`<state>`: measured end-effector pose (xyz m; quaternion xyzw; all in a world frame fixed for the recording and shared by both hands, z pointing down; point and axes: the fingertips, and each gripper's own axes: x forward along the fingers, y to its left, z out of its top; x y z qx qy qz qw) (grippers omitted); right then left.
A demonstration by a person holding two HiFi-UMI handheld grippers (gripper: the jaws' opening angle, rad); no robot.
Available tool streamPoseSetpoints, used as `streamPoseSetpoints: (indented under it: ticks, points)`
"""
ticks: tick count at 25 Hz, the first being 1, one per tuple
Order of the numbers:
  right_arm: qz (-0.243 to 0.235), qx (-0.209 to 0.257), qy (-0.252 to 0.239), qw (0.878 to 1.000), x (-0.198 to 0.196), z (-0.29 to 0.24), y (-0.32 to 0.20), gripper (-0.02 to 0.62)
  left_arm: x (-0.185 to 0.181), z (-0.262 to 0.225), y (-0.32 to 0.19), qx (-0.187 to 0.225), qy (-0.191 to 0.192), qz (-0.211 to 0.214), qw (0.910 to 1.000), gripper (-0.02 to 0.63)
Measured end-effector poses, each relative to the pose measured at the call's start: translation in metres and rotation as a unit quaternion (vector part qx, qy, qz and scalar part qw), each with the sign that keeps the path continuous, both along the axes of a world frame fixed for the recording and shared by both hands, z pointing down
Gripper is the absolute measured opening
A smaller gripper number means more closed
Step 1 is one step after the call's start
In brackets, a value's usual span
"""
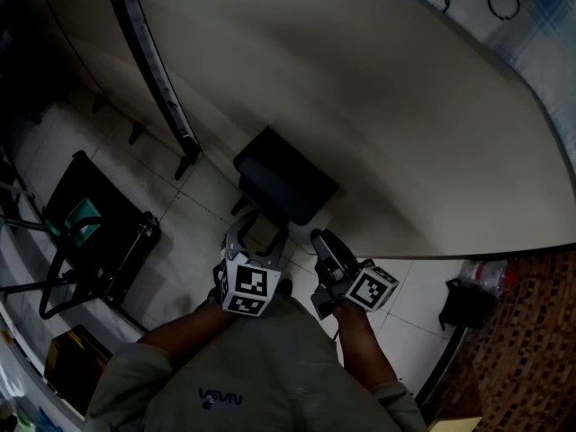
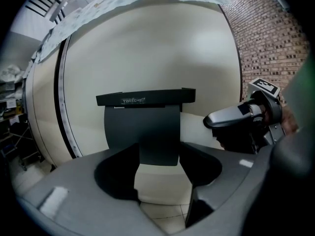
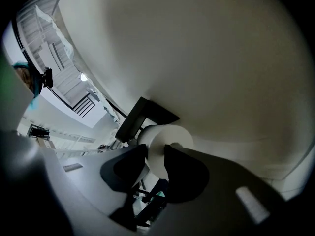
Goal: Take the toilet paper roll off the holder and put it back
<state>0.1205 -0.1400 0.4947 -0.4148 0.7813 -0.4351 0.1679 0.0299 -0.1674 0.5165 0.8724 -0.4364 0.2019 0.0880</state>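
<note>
Grey right claw point(image 3: 155, 156) pinches the toilet paper roll point(image 3: 160, 134) by its end, likely to slide it off sideways. Left claw point(image 2: 158, 154) gapes wide and empty astride the black holder point(image 2: 145, 100), where the roll hangs against the beige wall point(image 1: 360, 106).

**Cream wall, tiled floor, clutter at the edges**

A broad cream curved wall point(image 1: 360, 106) carries a dark strip point(image 1: 153, 70). Below lies pale tiled floor point(image 1: 180, 232), with a black metal rack point(image 1: 99, 232) at left and a brick-patterned surface point(image 1: 531, 331) at right.
</note>
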Motion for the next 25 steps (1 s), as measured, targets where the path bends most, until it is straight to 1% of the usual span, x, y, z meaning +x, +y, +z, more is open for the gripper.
streamPoseSetpoints:
  ticks: [4, 13, 17, 25]
  points:
    - [0.001, 0.006, 0.009, 1.0, -0.001, -0.004, -0.004, 0.114, 0.001, 0.003, 0.002, -0.003, 0.007, -0.001, 1.0, 0.255]
    - [0.001, 0.013, 0.016, 1.0, -0.01, -0.011, -0.018, 0.114, -0.001, 0.002, 0.004, 0.001, 0.005, 0.004, 1.0, 0.255]
    - [-0.004, 0.013, 0.024, 1.0, -0.018, -0.01, -0.022, 0.115, -0.002, -0.002, 0.003, 0.006, 0.004, 0.006, 1.0, 0.255]
    - [-0.011, 0.007, 0.033, 0.999, -0.029, -0.008, -0.025, 0.112, -0.003, 0.001, 0.004, -0.001, 0.011, 0.001, 0.9999, 0.255]
